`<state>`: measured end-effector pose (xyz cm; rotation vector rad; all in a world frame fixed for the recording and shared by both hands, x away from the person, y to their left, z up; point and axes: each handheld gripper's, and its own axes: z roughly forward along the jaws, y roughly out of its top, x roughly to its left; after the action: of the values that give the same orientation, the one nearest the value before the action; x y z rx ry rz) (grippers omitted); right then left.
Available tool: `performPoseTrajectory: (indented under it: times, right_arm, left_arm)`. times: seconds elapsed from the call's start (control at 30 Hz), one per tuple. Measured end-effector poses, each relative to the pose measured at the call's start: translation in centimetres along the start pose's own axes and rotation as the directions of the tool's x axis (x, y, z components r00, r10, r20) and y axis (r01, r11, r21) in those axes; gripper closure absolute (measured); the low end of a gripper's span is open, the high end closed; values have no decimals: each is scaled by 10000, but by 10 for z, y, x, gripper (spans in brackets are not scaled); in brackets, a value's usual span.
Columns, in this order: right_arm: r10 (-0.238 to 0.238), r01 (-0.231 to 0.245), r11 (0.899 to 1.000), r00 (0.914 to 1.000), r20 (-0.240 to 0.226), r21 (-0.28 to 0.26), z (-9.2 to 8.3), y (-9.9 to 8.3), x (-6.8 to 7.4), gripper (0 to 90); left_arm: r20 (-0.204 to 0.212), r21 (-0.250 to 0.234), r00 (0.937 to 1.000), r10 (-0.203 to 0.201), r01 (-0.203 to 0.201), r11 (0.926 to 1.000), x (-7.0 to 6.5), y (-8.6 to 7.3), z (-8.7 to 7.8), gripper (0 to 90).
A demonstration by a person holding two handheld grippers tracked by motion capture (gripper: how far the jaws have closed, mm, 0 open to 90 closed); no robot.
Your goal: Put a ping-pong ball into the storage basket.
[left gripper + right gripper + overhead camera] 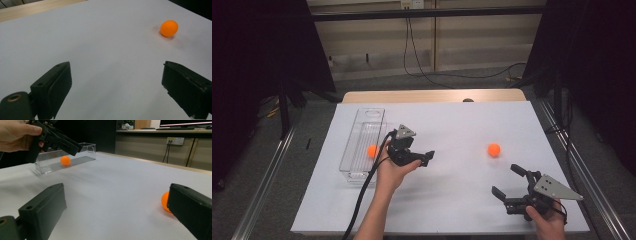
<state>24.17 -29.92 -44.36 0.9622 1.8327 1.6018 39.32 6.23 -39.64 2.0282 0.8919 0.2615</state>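
Two small orange balls: one (372,151) inside the tray, one (494,149) on the white desk (452,200)
Clear plastic tray (362,135): one
Left hand-held gripper (424,157): wide, empty
Right hand-held gripper (507,181): wide, empty

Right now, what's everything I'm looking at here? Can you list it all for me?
balls: 2, orange; one inside the bin, one loose on the sheet, right of middle
bin: 1, clear plastic, long, on the left part of the sheet
sheet: 1, white, covers most of the table
table: 1, light wood, its far edge shows beyond the sheet
wall socket: 1, white, on the wall past the table, with cables hanging from it
cables on the floor: black, behind the table
left gripper: 1, black, open, nothing between its jaws, just right of the bin
right gripper: 1, black, open, at the near right, pointing toward the loose ball
hands: 2, left and right, each holding a gripper
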Motion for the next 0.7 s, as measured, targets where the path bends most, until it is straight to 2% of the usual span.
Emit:
performPoseTrajectory:
  times: [0.5,0.7]
  right_arm:
    - [78,-78,10000,10000,35,44,0,0,0,17]
    - [101,-102,9999,9999,43,45,-1,0,0,17]
  left_arm:
    - [509,120,9987,-32,26,9999,-9,1,11,85]
    - [600,148,9982,-43,34,9999,-14,1,20,85]
